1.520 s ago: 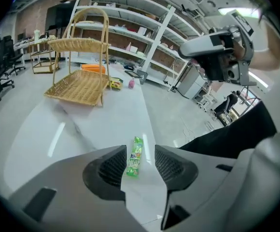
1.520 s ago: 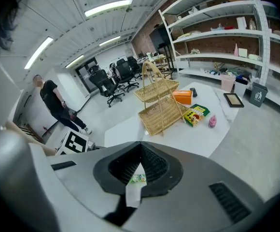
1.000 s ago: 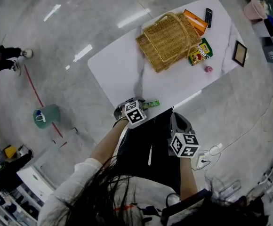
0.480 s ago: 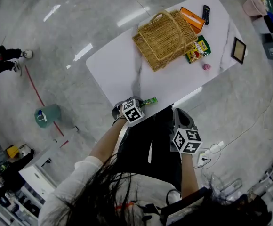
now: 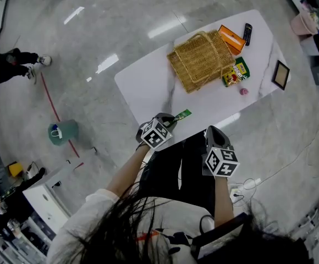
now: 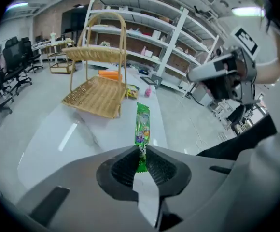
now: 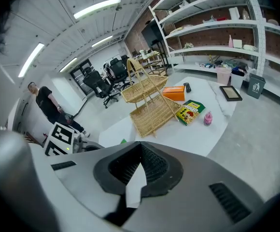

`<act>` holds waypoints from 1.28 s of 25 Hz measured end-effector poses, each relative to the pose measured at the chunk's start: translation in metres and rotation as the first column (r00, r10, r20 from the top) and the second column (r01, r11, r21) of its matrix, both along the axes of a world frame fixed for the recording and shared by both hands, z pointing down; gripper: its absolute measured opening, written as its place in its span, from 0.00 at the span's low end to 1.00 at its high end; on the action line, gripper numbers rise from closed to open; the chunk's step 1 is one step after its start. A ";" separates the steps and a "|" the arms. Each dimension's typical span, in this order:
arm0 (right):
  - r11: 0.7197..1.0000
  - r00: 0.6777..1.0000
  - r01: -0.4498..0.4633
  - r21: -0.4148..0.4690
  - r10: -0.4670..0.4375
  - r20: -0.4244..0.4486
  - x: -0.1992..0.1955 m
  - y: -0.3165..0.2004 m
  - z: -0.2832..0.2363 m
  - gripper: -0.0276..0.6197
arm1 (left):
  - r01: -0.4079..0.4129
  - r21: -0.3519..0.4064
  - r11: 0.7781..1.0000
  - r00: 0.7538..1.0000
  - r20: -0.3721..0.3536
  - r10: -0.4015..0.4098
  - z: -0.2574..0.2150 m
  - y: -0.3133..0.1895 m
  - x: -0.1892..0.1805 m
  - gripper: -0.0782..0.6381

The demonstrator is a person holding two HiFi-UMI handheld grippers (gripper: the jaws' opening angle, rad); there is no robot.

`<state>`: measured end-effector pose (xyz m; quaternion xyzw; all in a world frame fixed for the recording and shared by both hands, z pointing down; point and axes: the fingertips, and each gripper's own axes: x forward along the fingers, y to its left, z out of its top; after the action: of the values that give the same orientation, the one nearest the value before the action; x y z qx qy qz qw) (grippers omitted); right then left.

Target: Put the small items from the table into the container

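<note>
A thin green candy stick (image 6: 142, 127) juts forward from my left gripper (image 6: 141, 151), whose jaws are shut on its near end. In the head view the left gripper (image 5: 169, 121) holds the stick (image 5: 182, 115) above the table's near edge. The wicker basket (image 5: 202, 60) with its tall handle stands at the far side of the white table (image 5: 148, 87); it is straight ahead in the left gripper view (image 6: 98, 94). My right gripper (image 5: 212, 133) is shut and empty, off the table in front of the person. Its own view shows the jaws (image 7: 140, 146) closed on nothing.
Right of the basket lie an orange box (image 5: 231, 38), a black remote (image 5: 247, 33), a green and yellow snack pack (image 5: 235, 72), a small pink item (image 5: 243, 91) and a picture frame (image 5: 281, 75). Shelving (image 6: 169, 28) stands beyond the table.
The left jaws closed on the green stick, which lay at the table's near edge, and lifted it off the top. The right gripper rose slightly.
</note>
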<state>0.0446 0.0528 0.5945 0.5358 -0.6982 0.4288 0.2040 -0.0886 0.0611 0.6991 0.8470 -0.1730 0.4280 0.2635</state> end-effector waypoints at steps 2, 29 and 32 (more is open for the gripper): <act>1.000 1.000 0.011 0.005 -0.011 0.004 0.000 -0.007 -0.007 0.06 | 0.067 0.028 0.997 0.997 -0.032 -0.066 -0.026 -0.016 -0.002 0.18; 1.000 0.999 0.010 -0.012 -0.009 0.053 0.071 -0.044 -0.010 0.06 | 0.366 -0.017 0.930 0.930 0.030 -0.366 -0.134 -0.232 0.041 0.18; 1.000 0.999 0.009 -0.022 -0.008 0.052 0.079 -0.044 -0.007 0.06 | 0.385 -0.045 0.922 0.923 0.033 -0.384 -0.125 -0.248 0.049 0.18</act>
<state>0.1235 0.0091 0.5871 0.5190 -0.7008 0.4495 0.1935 -0.0396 -0.1868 0.5737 0.7847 -0.3278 0.3821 0.3618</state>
